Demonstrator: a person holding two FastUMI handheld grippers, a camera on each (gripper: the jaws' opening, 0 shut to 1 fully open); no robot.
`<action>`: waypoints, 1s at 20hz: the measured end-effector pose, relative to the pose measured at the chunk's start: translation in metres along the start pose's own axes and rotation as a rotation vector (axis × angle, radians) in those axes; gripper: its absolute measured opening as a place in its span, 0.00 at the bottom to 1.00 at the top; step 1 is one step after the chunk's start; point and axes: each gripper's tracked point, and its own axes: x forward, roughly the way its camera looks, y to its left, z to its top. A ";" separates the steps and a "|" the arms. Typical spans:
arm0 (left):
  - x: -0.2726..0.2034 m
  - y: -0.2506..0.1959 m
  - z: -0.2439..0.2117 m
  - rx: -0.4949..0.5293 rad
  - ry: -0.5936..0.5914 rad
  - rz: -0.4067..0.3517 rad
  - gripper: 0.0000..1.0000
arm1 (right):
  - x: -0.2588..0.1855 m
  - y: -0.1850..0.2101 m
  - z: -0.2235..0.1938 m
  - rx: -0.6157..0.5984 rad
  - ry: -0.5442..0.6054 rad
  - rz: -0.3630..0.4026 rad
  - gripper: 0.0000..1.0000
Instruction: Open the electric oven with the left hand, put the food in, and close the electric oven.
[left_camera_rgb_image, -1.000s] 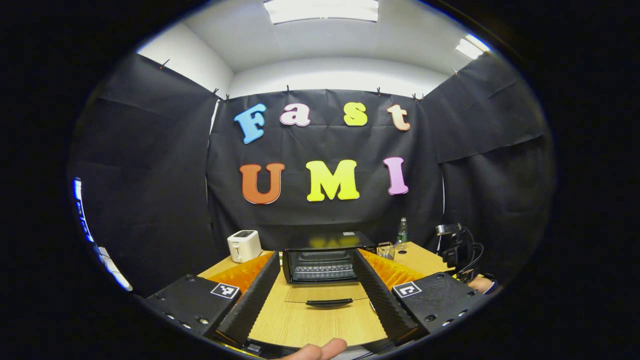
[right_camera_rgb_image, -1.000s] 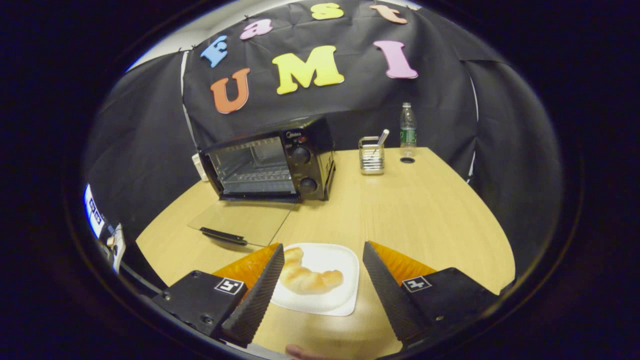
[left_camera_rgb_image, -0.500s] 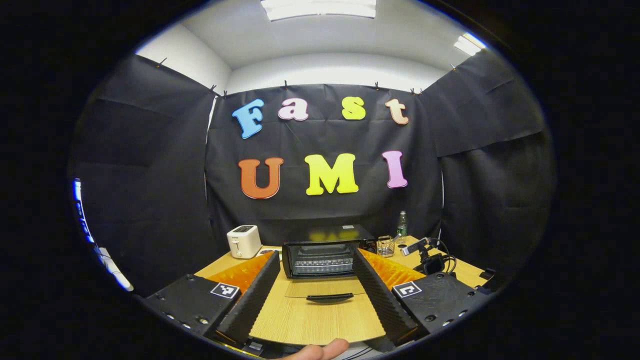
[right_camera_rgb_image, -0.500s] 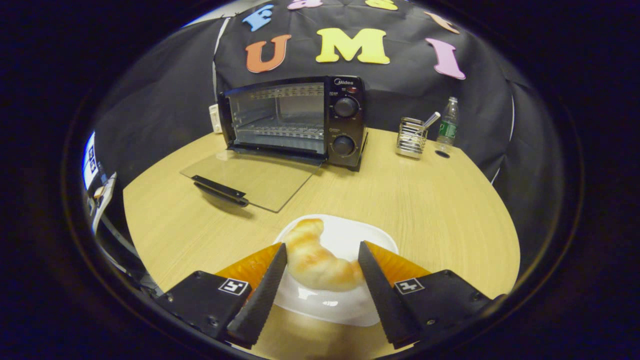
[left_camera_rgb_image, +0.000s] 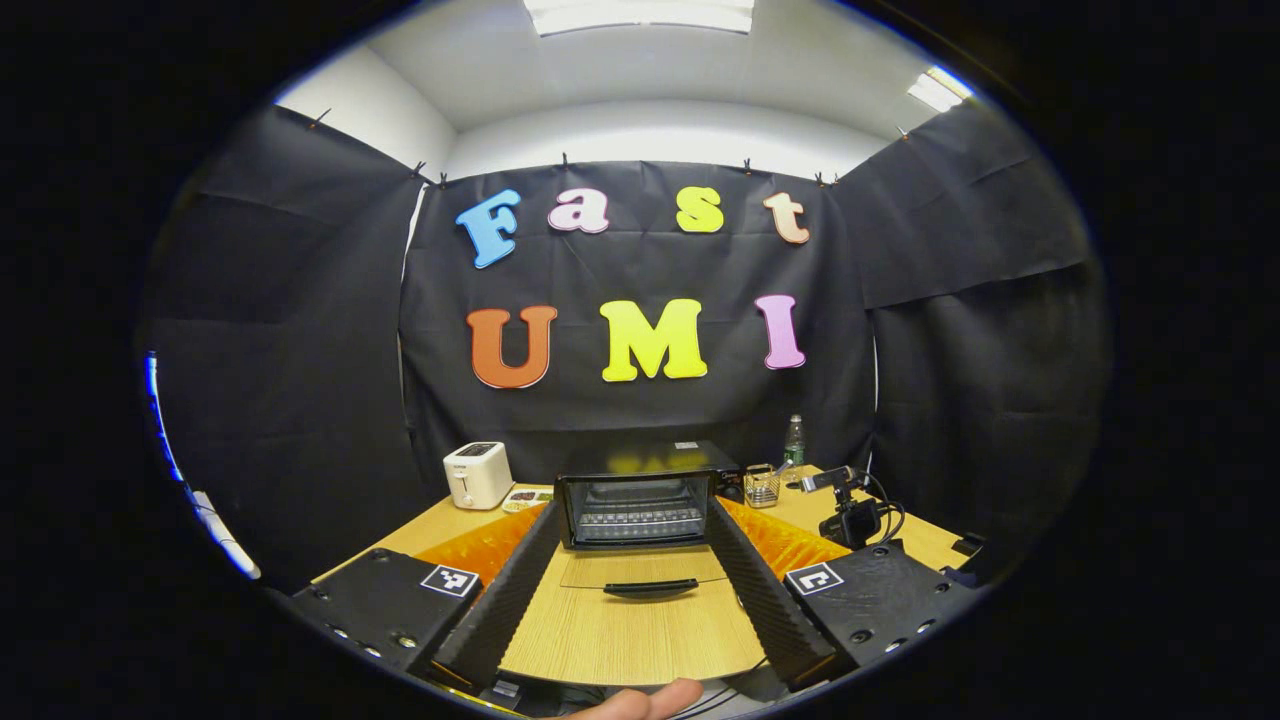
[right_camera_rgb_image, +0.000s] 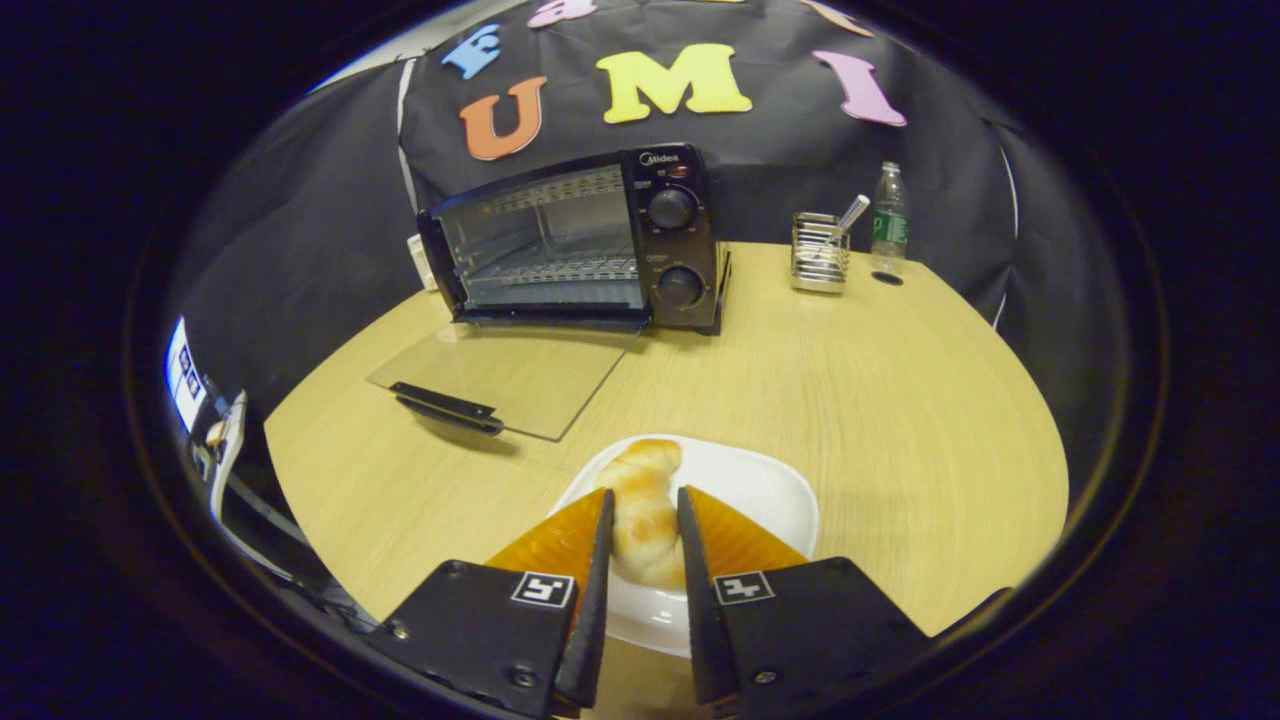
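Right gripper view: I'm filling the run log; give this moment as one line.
oven: door open | right gripper: shut on croissant, on plate | left gripper: open

You see the black oven (right_camera_rgb_image: 585, 245) at the table's far edge — door (right_camera_rgb_image: 500, 372) flat open; golden croissant (right_camera_rgb_image: 642, 510) on the near-edge plate (right_camera_rgb_image: 760, 490).

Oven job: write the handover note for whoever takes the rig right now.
Right tool: shut on the croissant, which lies on the white plate.
Left tool: open, holding nothing, facing the oven.
Oven door is folded flat down on the table; the rack inside looks empty.
Done: oven opened, food gripped.
Left: lift the croissant, set it on the rack, close the door.
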 end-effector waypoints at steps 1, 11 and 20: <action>-0.001 0.001 -0.001 0.001 -0.002 0.001 0.96 | -0.005 0.003 0.002 0.032 -0.004 0.022 0.35; -0.001 0.019 -0.002 -0.009 -0.019 0.023 0.96 | -0.033 0.027 0.047 0.287 -0.096 0.150 0.31; -0.002 0.063 0.000 0.025 -0.047 0.075 0.96 | 0.012 0.101 0.126 0.550 -0.297 0.312 0.30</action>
